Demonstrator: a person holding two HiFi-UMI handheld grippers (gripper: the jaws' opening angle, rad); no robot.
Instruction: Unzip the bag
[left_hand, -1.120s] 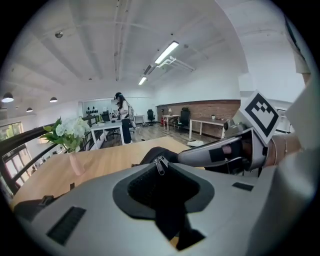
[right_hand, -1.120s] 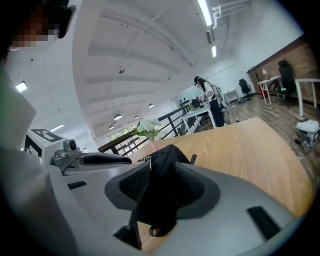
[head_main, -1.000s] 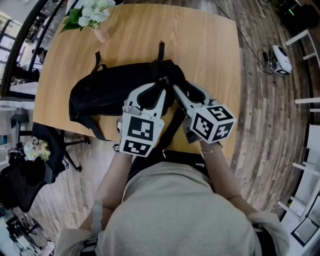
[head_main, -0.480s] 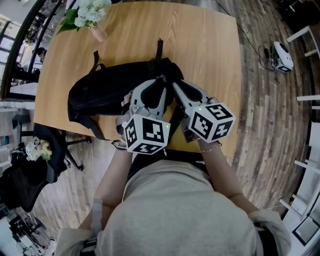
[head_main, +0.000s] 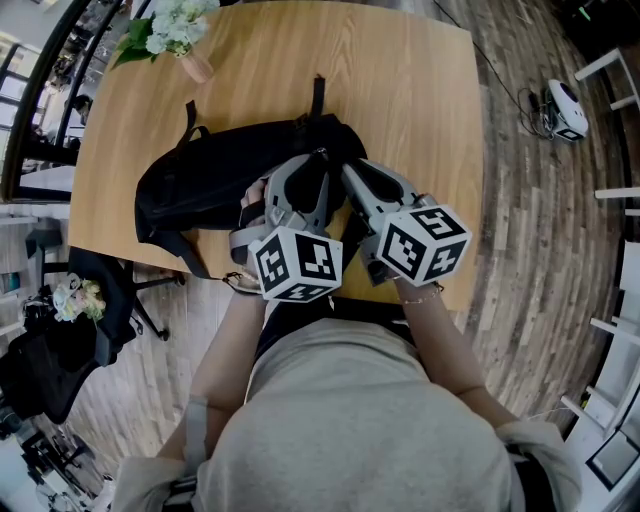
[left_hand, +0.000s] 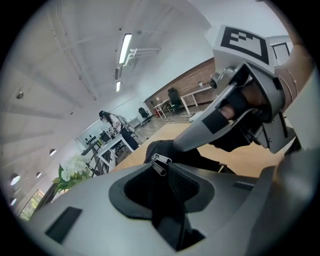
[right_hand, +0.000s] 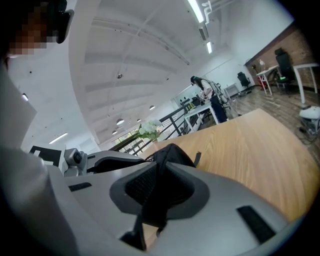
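A black backpack (head_main: 215, 180) lies across the wooden table (head_main: 410, 90). Both grippers meet at its right end. My left gripper (head_main: 316, 162) is shut on a fold of black bag fabric (left_hand: 172, 197), with two metal zipper pulls (left_hand: 159, 164) just past its tips. My right gripper (head_main: 346, 170) sits close beside it; its jaws have just been closing and now pinch black bag fabric (right_hand: 155, 210) between the pads. In the right gripper view the bag's end (right_hand: 172, 152) rises beyond the tips, and the left gripper (right_hand: 112, 161) shows at the left.
A vase of white flowers (head_main: 182, 32) stands at the table's far left corner. Bag straps (head_main: 319, 95) trail toward the far side. An office chair (head_main: 70, 330) is left of the table, and a white device (head_main: 563, 118) lies on the floor at right.
The left gripper has rolled, so its marker cube faces differently, and it has edged toward the bag. The right gripper has stayed in place.
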